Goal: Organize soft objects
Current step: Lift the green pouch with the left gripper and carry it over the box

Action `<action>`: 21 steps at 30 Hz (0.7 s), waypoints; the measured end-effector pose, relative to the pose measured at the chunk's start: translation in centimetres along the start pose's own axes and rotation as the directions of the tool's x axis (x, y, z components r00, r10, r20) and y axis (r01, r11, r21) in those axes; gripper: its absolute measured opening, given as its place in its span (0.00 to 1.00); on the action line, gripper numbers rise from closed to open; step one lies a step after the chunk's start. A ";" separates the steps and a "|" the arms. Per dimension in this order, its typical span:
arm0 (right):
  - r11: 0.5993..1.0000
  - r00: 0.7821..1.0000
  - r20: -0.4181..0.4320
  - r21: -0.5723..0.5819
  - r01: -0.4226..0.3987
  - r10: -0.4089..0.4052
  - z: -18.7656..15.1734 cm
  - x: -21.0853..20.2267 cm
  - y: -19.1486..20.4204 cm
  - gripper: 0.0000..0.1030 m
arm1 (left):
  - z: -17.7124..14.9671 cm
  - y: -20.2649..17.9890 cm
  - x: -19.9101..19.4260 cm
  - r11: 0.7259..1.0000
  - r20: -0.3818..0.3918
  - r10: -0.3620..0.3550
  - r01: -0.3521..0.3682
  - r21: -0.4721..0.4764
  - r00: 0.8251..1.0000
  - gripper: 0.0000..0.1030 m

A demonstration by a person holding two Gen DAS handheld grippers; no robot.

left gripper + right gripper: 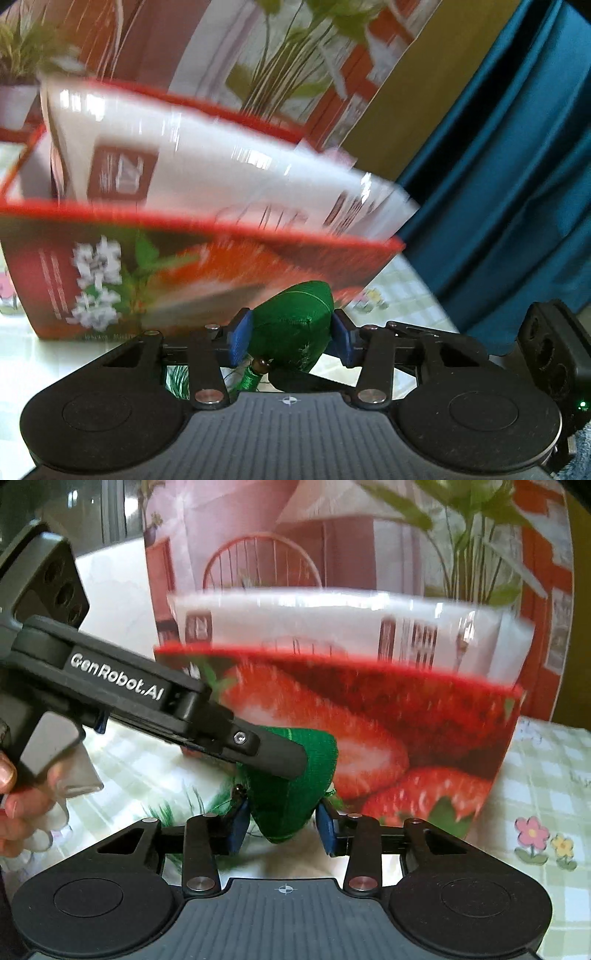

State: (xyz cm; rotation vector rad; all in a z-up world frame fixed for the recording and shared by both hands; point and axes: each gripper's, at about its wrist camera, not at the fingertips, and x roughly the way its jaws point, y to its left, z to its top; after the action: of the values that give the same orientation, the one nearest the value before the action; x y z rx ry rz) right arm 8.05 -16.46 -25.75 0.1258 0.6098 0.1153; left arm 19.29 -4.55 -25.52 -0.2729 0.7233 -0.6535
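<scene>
The left gripper [291, 338] is clenching the green fabric pouch [295, 321] between its 2 blue pads [240, 341], and the pouch is bulging up and forward out of the grip while a tassel cord with a dark bead [262, 365] is hanging below it. The right gripper [284, 825] is straddling the lower tip of the same green fabric pouch [295, 794]; its pads are sitting just beside the cloth, and contact on both sides cannot be confirmed, so I cannot tell whether it is gripping. In the right wrist view the left gripper is crossing in from the upper left, with a hand [22, 805] working its trigger.

The relation governing the coming move: the red strawberry-printed bag [207, 273] is standing directly ahead of both claws, its open red rim lying above the pouch. The pouch's long axis is running roughly upright, tilted slightly. The left gripper is judged the nearer and controlling one. White plastic packaging [332, 627] is already occupying the bag and protruding over the rim.

The surface is a green-checked tablecloth [546, 775] with flower prints. Behind, a printed backdrop [258, 535] is standing, and a teal curtain [509, 166] is hanging at far right.
</scene>
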 end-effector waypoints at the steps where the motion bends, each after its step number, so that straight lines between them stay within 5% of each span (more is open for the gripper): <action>1: 1.000 1.000 0.019 -0.007 -0.003 0.003 0.7 -0.6 0.1 0.35 | 0.4 -0.2 -0.7 1.000 0.015 -0.006 0.006 0.003 1.000 0.47; 13: 0.992 0.978 0.206 -0.129 0.007 0.020 10.3 -5.7 0.8 0.35 | 8.1 -4.6 -6.5 0.992 0.212 -0.049 0.022 0.126 0.976 0.47; 21: 0.980 0.954 0.299 -0.192 0.049 0.011 16.5 -7.2 1.5 0.36 | 12.8 -7.2 -9.6 0.976 0.332 -0.064 -0.011 0.219 0.941 0.48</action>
State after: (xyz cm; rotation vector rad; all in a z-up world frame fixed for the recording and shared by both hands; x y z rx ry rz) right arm 11.67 -17.44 -8.05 -0.0560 0.2936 0.1346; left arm 19.34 -3.80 -8.00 -0.1857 0.3149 -0.6848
